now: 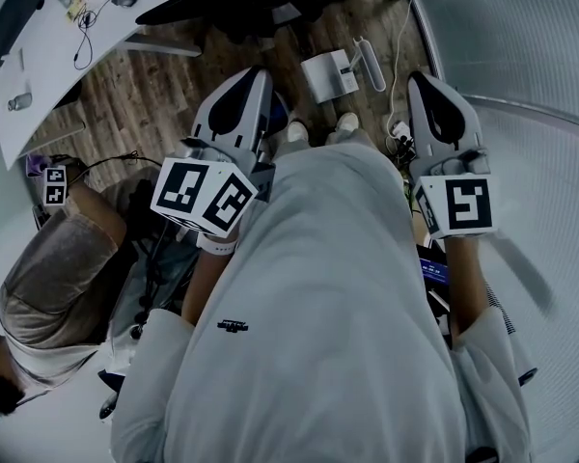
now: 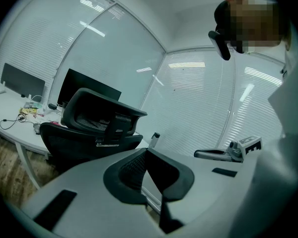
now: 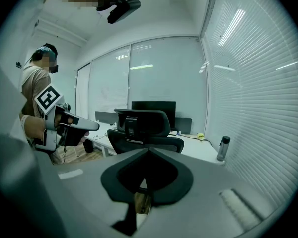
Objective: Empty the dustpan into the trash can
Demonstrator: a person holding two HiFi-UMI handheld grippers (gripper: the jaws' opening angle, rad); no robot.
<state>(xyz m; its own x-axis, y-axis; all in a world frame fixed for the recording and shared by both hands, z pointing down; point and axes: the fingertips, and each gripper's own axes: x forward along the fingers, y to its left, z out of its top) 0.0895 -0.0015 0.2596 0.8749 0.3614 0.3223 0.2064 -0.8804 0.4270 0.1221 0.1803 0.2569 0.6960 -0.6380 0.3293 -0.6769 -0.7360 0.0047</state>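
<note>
Left tool (image 2: 148, 150) and right tool (image 3: 148, 150) are pressed together, empty, both facing the office chair (image 3: 145, 128). Neither dustpan nor trash can shows near that chair, so its direction is unknown.

Dim and bluish. Brightest at pale slatted window blinds (image 3: 253, 83), with lamp streaks mirrored on clear glass wall panels (image 2: 114, 58). Bent by fisheye, black-vignetted at corners.

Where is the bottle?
In the right gripper view, the bottle stands on the white desk at the right, between the black chair and the window blinds.
</note>
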